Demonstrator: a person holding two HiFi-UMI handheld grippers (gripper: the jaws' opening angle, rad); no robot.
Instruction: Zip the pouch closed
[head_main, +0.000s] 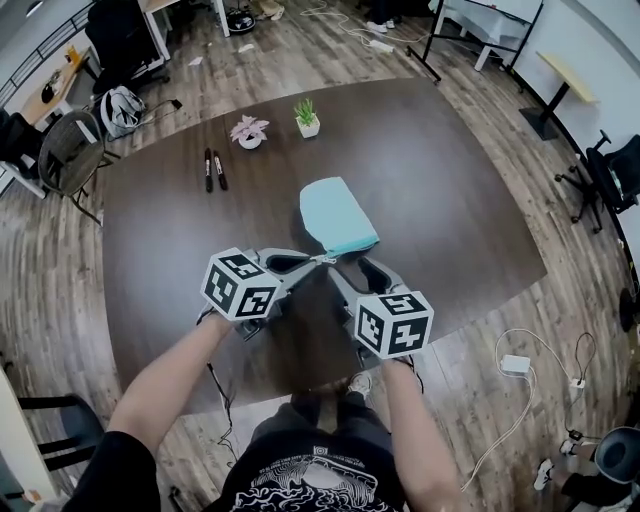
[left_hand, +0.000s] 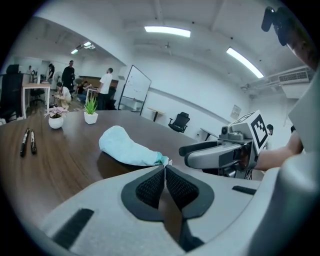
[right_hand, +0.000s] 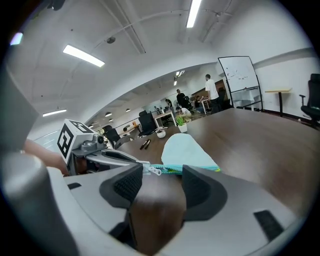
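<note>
A light teal pouch lies on the dark wooden table, its zipper edge toward me. My left gripper comes in from the left and is shut on the pouch's near corner at the zipper's end. In the left gripper view its pads meet, with the pouch just past the tips. My right gripper stands open beside it. In the right gripper view the silver zipper pull sits just beyond the gap between the right gripper's pads, untouched. The left gripper shows there at the left.
Two black markers lie at the table's far left. Two small potted plants stand near the far edge. Office chairs and cables surround the table. People stand far off in the room.
</note>
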